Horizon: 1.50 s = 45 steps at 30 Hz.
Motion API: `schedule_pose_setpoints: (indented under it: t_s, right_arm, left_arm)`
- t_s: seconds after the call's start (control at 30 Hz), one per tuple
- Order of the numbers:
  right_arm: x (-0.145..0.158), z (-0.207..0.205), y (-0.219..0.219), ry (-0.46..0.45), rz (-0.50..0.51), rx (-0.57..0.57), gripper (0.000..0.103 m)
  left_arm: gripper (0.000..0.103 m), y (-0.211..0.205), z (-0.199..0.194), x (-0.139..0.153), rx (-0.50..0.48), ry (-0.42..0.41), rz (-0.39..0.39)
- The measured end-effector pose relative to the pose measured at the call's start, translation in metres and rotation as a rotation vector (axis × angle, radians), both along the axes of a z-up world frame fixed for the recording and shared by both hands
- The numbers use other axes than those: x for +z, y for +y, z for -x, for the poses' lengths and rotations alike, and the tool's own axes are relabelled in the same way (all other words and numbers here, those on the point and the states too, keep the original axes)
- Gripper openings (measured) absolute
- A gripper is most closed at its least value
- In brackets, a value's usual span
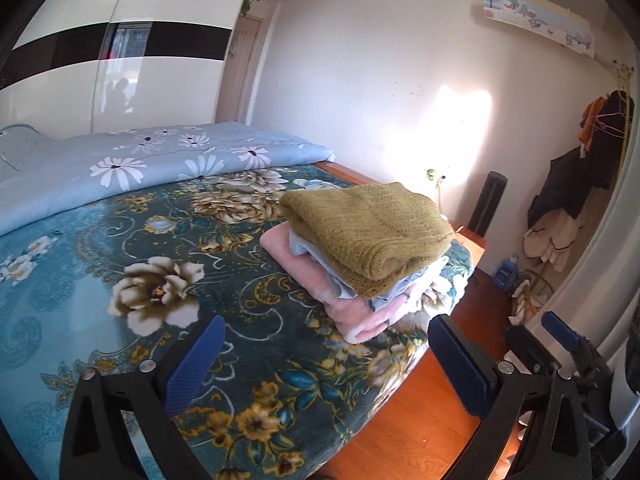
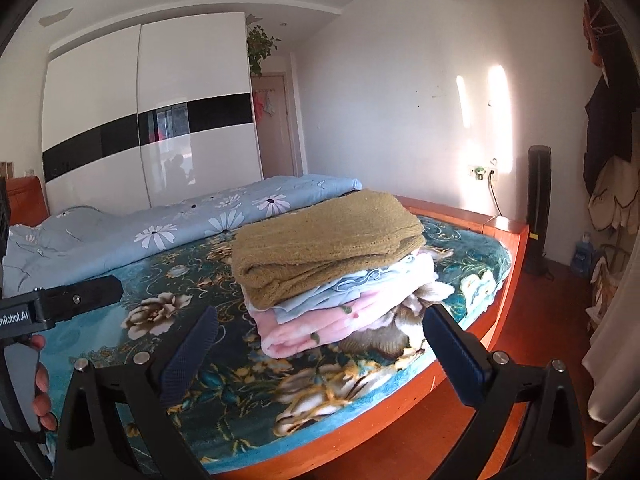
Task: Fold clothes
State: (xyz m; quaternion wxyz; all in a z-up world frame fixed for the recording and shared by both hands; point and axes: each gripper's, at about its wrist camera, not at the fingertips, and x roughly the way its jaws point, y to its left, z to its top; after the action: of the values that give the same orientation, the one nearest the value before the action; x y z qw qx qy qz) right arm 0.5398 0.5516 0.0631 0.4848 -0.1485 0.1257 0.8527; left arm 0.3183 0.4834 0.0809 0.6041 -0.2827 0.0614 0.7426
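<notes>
The folded clothes point(image 2: 332, 264) are sitting stacked near the bed's point(image 2: 472, 364) corner, out of the way. Both the left gripper point(image 1: 326, 364) and right gripper point(image 2: 320, 356) are hanging wide open, holding nothing.

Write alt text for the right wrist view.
A stack of folded clothes, an olive sweater over pale blue and pink pieces, sits on a floral bed. The open right gripper hangs before it, holding nothing; a wardrobe stands behind.
</notes>
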Motion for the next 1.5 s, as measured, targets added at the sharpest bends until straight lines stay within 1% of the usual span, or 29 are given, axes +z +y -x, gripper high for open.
schedule_pose_setpoints:
  t_s: [0.1, 0.2, 0.3, 0.4, 0.5, 0.63, 0.9, 1.1, 1.5]
  right_arm:
    - [-0.002, 0.006, -0.002, -0.086, 0.023, 0.004, 0.102]
    - [-0.003, 0.001, -0.002, -0.065, 0.067, -0.021, 0.102]
    - [-0.001, -0.007, -0.002, -0.015, 0.117, -0.037, 0.102]
    - [0.003, -0.013, -0.006, -0.02, 0.121, -0.072, 0.102]
    - [0.009, -0.017, -0.012, -0.031, 0.107, -0.078, 0.102]
    - [0.019, -0.022, -0.018, -0.034, 0.106, -0.09, 0.102]
    - [0.038, -0.031, -0.032, -0.016, 0.078, -0.102, 0.102]
    - [0.036, -0.031, -0.034, -0.02, 0.088, -0.094, 0.102]
    - [0.037, -0.032, -0.037, -0.024, 0.096, -0.097, 0.102]
  left_arm:
    - [0.103, -0.003, 0.0, 0.003, 0.043, 0.019, 0.004]
    - [0.103, -0.006, -0.004, 0.005, 0.055, 0.045, 0.016]
    - [0.103, -0.007, -0.013, 0.007, 0.055, 0.099, 0.032]
    - [0.103, -0.008, -0.022, 0.008, 0.043, 0.128, 0.041]
    - [0.103, -0.007, -0.028, 0.009, 0.061, 0.148, 0.057]
    - [0.103, -0.009, -0.039, 0.015, 0.058, 0.182, 0.051]
    - [0.103, -0.015, -0.05, 0.029, 0.031, 0.177, 0.038]
    - [0.103, -0.021, -0.052, 0.034, 0.032, 0.185, 0.02]
    - [0.103, -0.025, -0.055, 0.035, 0.018, 0.177, 0.021]
